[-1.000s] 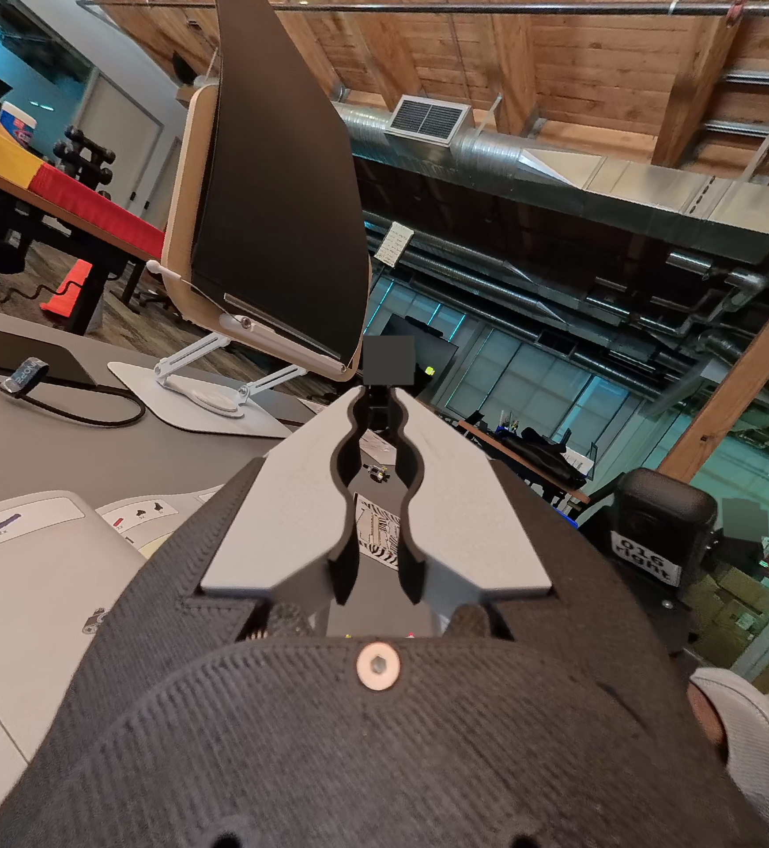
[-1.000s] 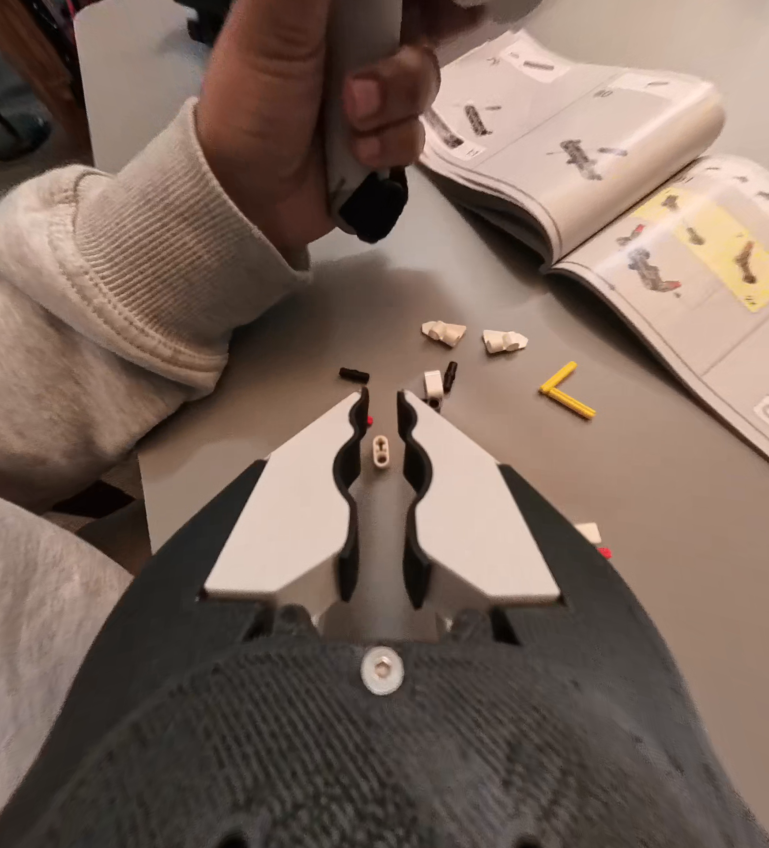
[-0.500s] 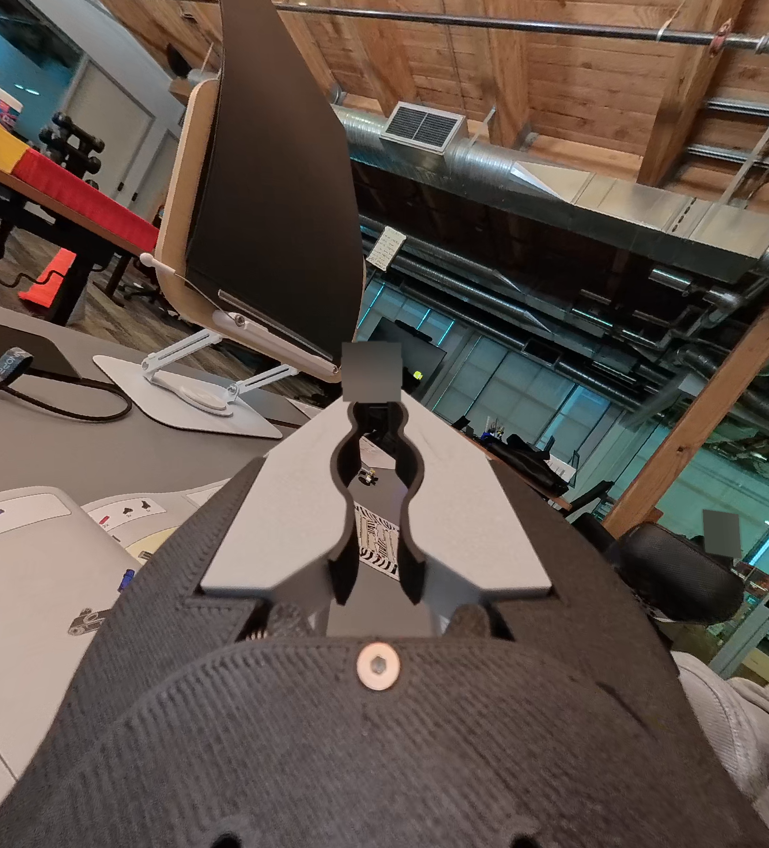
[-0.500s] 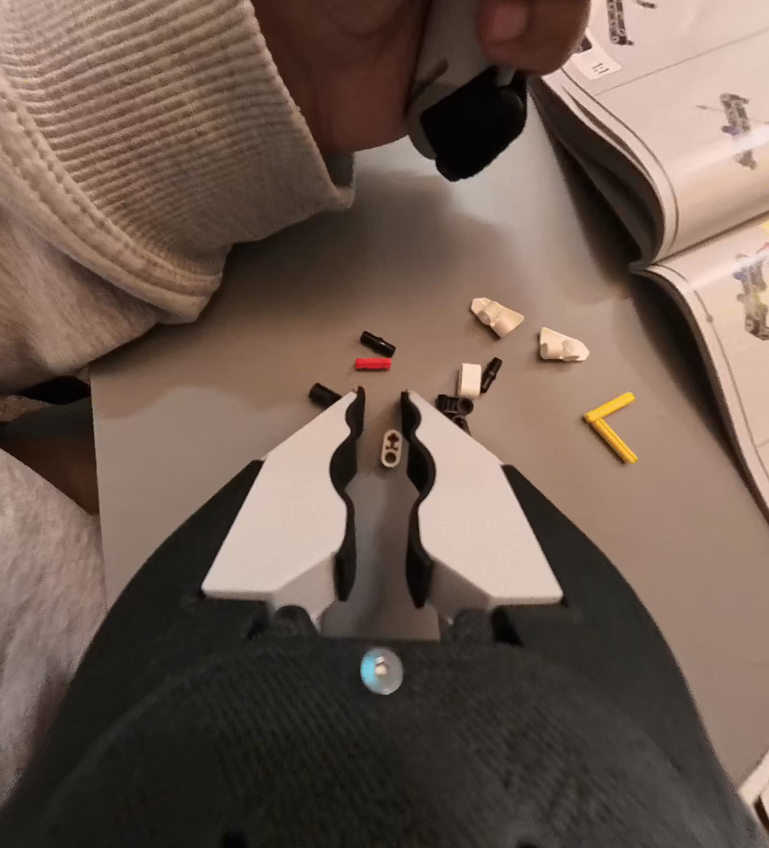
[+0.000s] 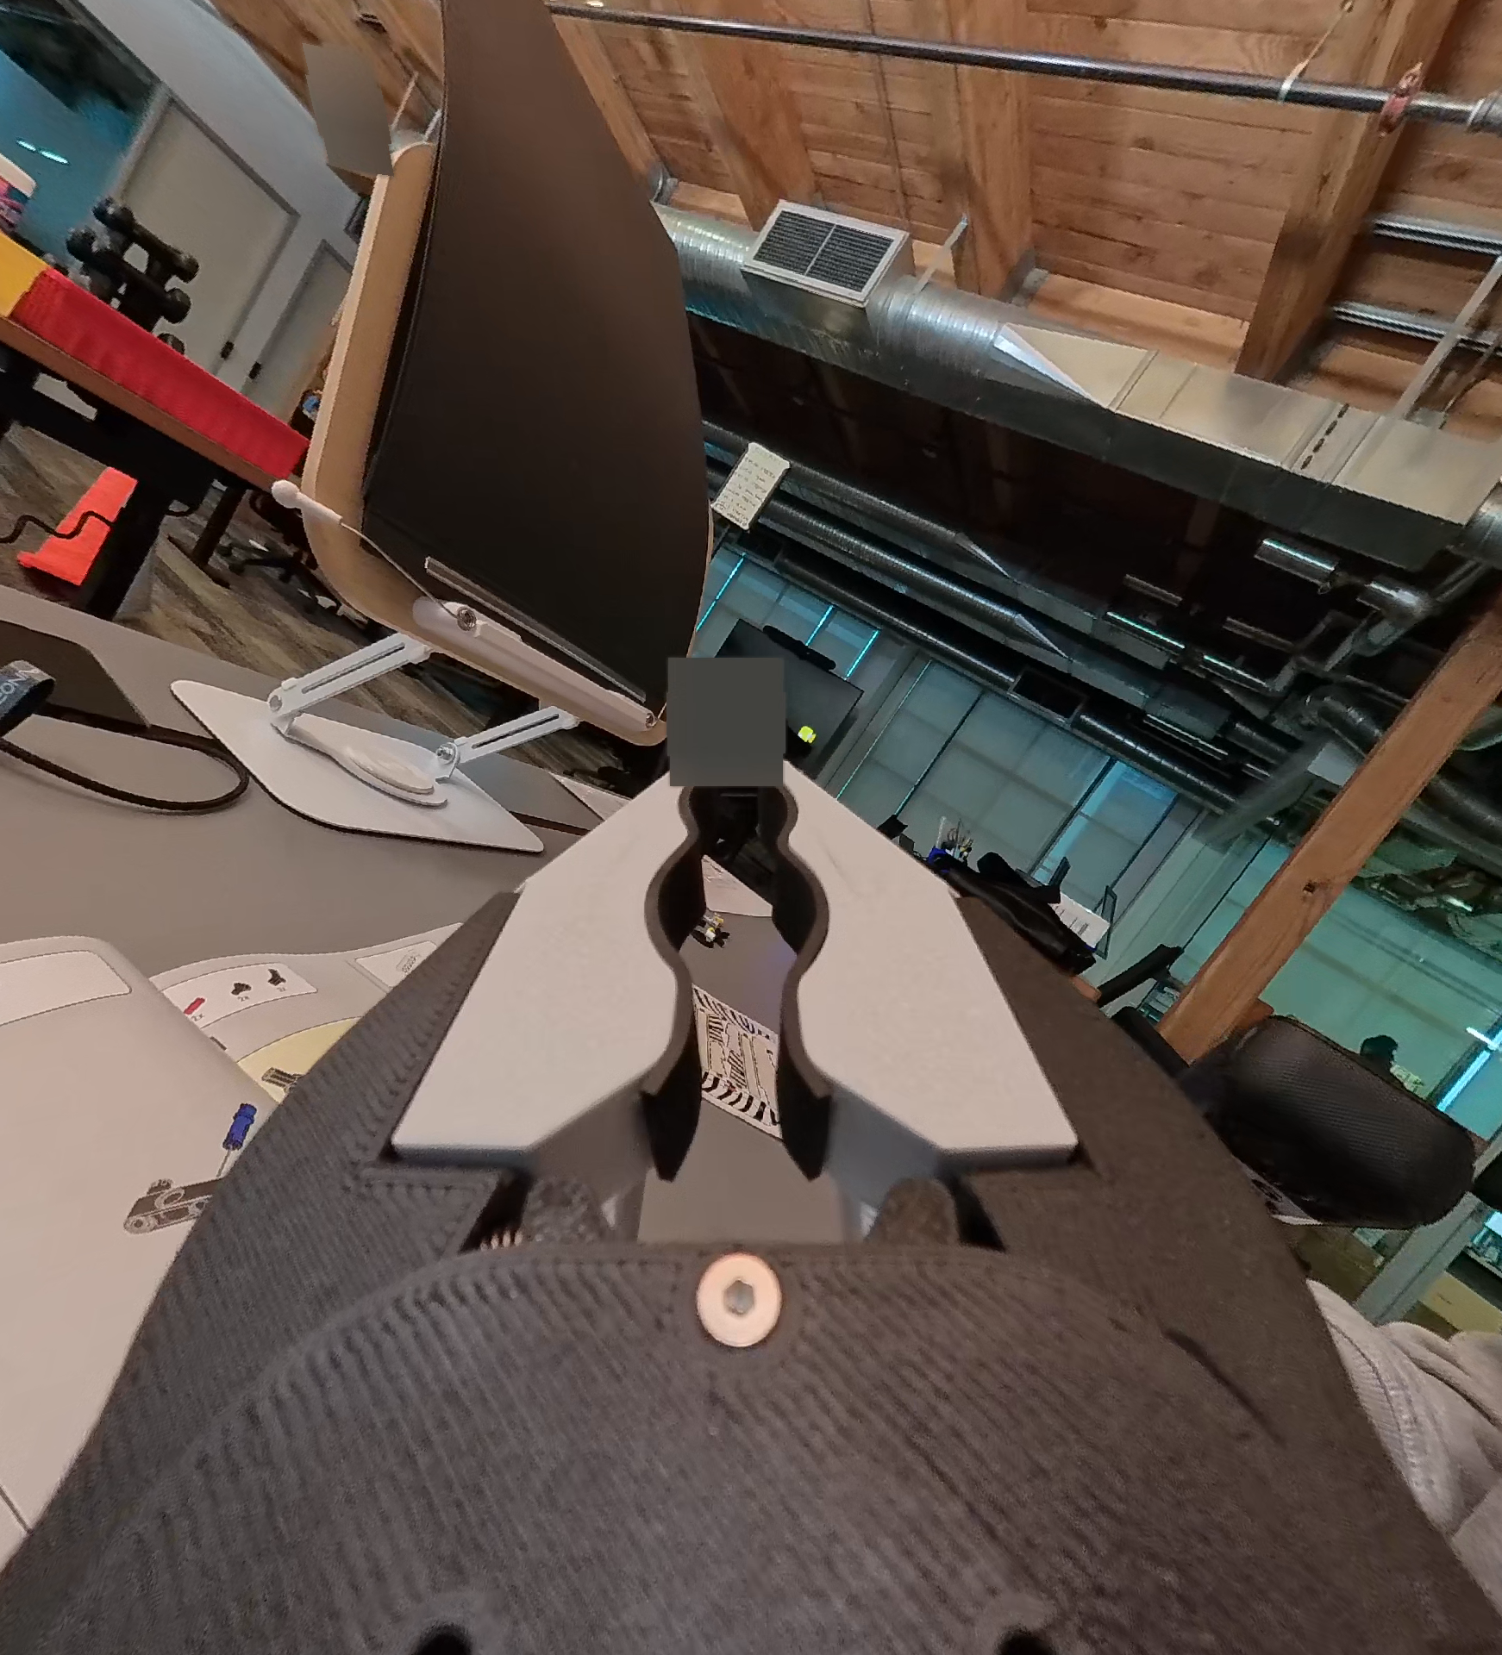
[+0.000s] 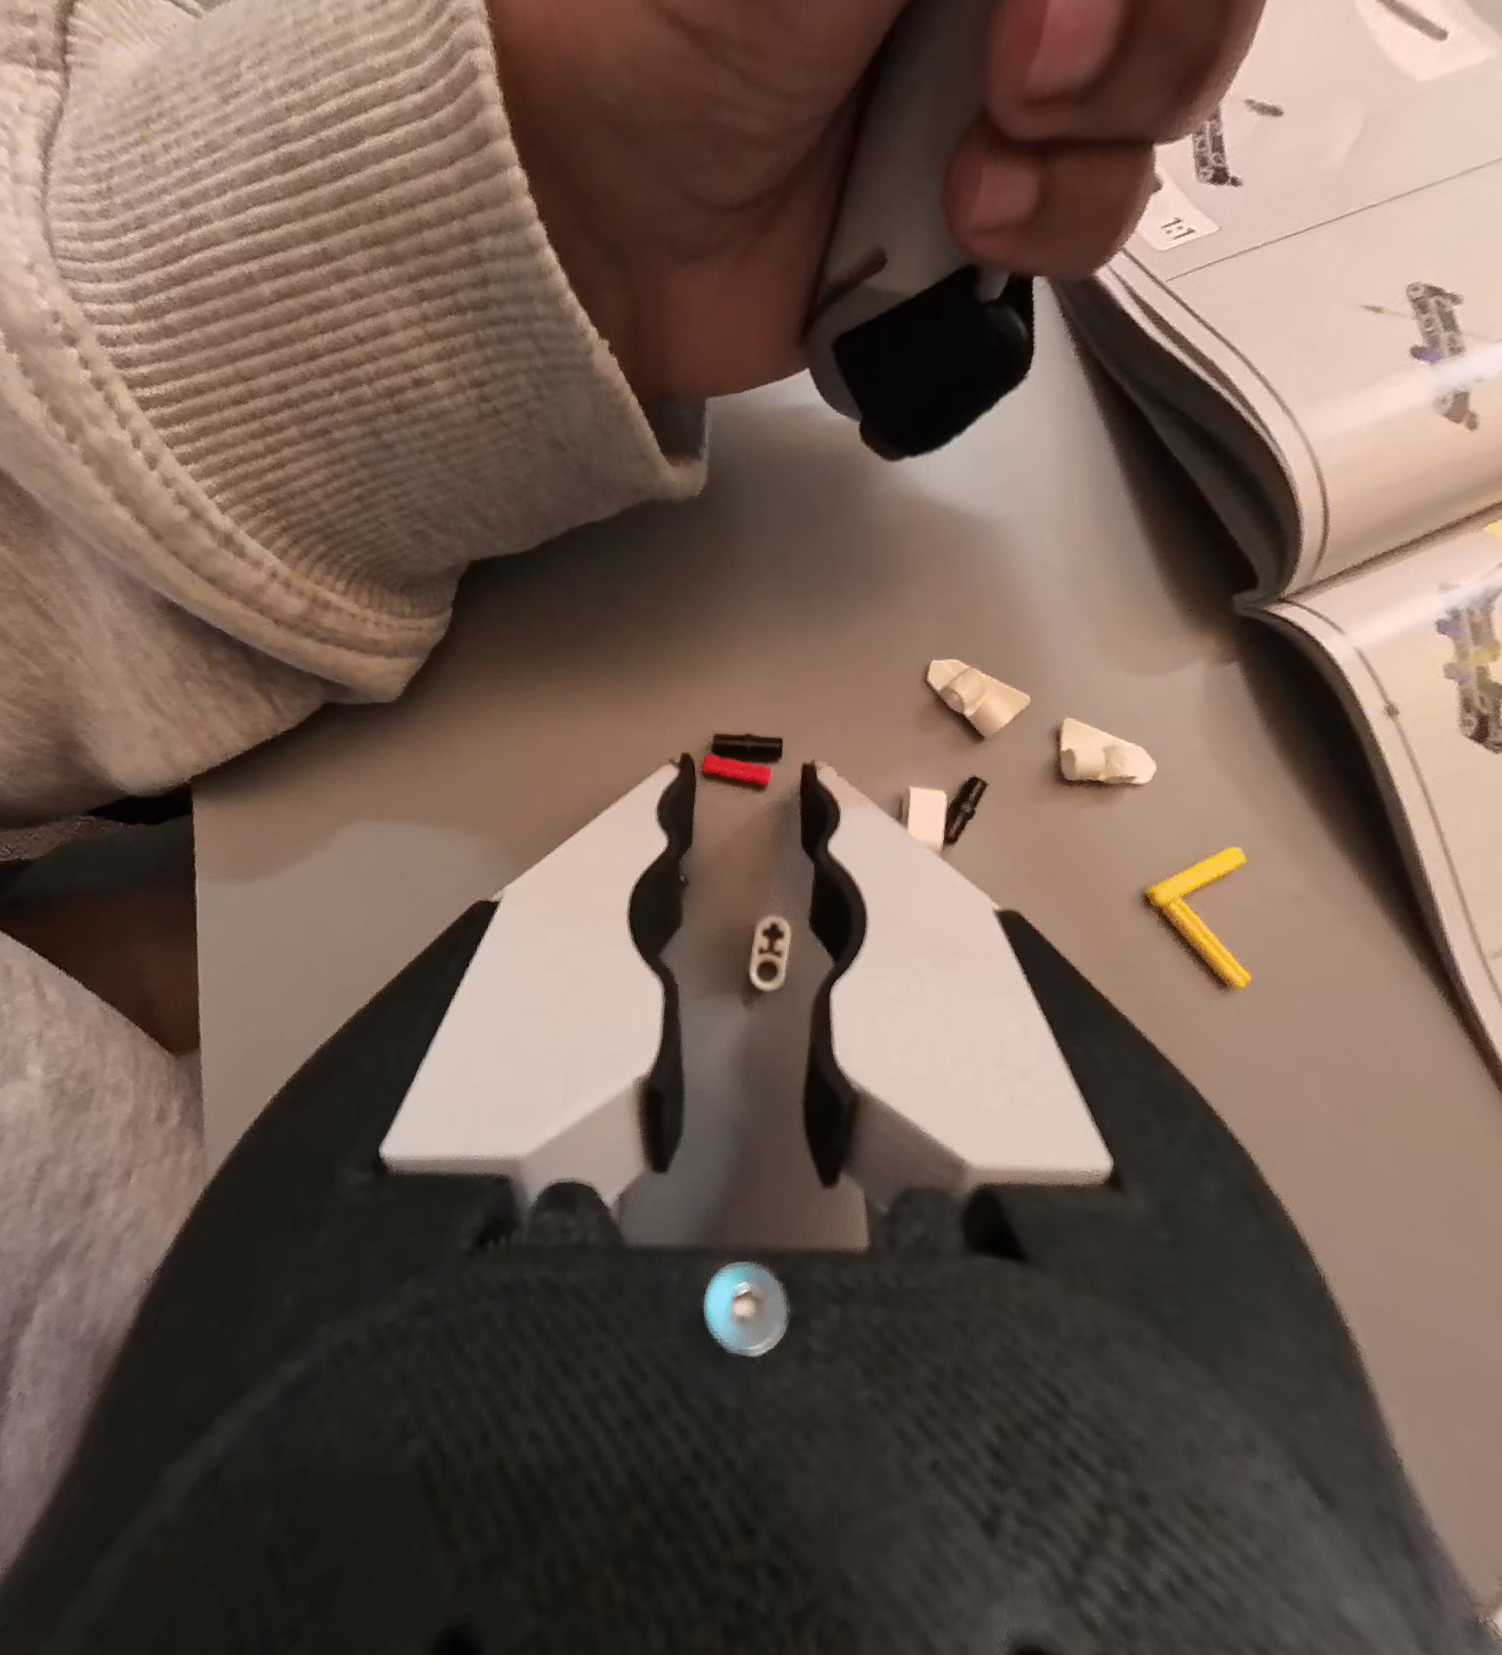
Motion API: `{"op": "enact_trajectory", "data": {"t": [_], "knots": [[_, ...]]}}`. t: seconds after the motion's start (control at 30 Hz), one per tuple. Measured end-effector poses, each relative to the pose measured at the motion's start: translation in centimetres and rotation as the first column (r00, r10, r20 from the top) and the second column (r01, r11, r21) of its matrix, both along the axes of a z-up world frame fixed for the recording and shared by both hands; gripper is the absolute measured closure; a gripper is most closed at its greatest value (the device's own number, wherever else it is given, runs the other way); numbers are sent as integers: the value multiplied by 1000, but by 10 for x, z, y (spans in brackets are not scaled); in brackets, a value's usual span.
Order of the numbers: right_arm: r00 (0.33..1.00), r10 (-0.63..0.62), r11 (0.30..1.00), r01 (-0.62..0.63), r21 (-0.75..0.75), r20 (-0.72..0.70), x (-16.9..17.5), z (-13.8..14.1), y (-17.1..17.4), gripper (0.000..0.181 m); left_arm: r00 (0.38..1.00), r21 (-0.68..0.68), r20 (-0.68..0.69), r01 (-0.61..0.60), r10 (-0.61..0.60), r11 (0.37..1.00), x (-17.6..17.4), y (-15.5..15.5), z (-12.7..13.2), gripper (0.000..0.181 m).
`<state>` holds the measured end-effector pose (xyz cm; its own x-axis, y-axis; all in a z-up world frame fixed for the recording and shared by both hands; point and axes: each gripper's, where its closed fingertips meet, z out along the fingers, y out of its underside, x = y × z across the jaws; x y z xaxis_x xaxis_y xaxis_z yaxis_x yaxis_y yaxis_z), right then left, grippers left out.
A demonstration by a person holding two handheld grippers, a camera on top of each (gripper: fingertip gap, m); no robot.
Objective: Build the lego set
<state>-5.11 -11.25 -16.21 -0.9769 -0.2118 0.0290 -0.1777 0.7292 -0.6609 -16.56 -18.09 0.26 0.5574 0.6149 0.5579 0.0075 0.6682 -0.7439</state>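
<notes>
1. As the left wrist view looks up across the grey table (image 5: 147, 878), the open instruction booklet (image 5: 40, 1119) lies at 8 o'clock, with a black cable (image 5: 102, 779) at 9 o'clock.
2. A dark screen (image 5: 532, 358) leans on a white folding stand (image 5: 353, 770) at 11 o'clock.
3. The left gripper (image 5: 729, 797) points toward 12 o'clock. Its fingers stand a narrow gap apart, but a grey patch covers the tips and something dark sits between them, so I cannot tell whether they clamp anything.
4. A black office chair (image 5: 1348, 1137) sits at 3 o'clock, and a light sleeve (image 5: 1446, 1397) at 4 o'clock.
5. In the right wrist view, a ribbed sleeve (image 6: 237, 358) fills 10 o'clock, and the hand (image 6: 729, 179) at 12 o'clock grips the other gripper's handle.
6. The right gripper (image 6: 746, 779) hovers low over the table with its fingers apart and nothing clamped.
7. A small pale two-hole lego link (image 6: 767, 952) lies flat on the table between the fingers, nearer the right one.
8. Just past the tips at 12 o'clock lie a red pin (image 6: 737, 770) and, beside it, a black pin (image 6: 747, 745).
9. At 1 o'clock sit a small white block (image 6: 925, 813) with another black pin (image 6: 967, 797) just beside it, and two white wedge pieces (image 6: 976, 697) (image 6: 1104, 754) farther out.
10. A yellow L-shaped piece (image 6: 1200, 913) lies at 3 o'clock, near the booklet's edge.
</notes>
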Motion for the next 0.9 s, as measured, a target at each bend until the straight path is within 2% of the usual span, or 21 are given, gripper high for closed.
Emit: {"op": "enact_trajectory", "data": {"t": [0.2,0.9], "knots": [[1000,-8,1000,8,31,6,-1,-4,-1,168,1000,4,0,3,-3,1000,0,0,0,176],[999,-7,993,2,120,35,10,-5,21,167,1000,29,6,16,-16,999,-1,-1,-1,177]]}}
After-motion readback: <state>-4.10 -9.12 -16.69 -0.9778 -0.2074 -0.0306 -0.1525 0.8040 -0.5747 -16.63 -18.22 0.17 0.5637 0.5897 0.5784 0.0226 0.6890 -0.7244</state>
